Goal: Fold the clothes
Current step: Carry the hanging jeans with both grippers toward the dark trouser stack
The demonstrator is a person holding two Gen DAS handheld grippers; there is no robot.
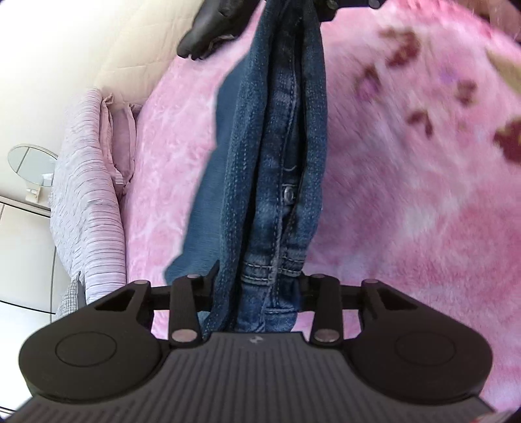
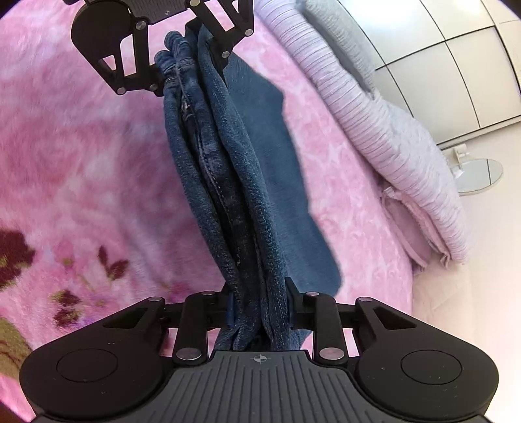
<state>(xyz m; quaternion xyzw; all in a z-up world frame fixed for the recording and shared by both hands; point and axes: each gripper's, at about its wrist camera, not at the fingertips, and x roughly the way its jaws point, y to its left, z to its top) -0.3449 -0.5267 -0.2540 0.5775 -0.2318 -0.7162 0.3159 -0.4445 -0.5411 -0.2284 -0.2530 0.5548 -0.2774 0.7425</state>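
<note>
Jeans: a pair of dark blue denim jeans (image 1: 276,156) is bunched lengthwise into a thick rope of folds and stretched in the air between the two claws, above the bed; a metal rivet button and stitched seams are seen among the folds, and one flat panel of denim hangs off the side of the bundle.
Left claw: the left claw (image 1: 257,283) is clenched on one end of the jeans, the hemmed edge of the denim being pressed between its fingers; in the right wrist view it is seen at the far end of the bundle (image 2: 192,65).
Right claw: the right claw (image 2: 260,306) is clenched on the other end of the jeans, the folds being squeezed between its fingers; only a small part of it is seen at the top edge of the left wrist view.
Gloved hand: a hand in a black glove (image 1: 211,29) is seen beside the far end of the bundle.
Bed: a fluffy pink blanket (image 1: 407,195) with dark red flower motifs is spread beneath the jeans.
Pillows: striped lilac pillows (image 1: 88,195) are stacked at the edge of the bed.
Mirror: a small round mirror (image 1: 31,162) is set beyond the pillows.
Wardrobe: pale panelled doors (image 2: 456,65) are seen behind the pillows.
</note>
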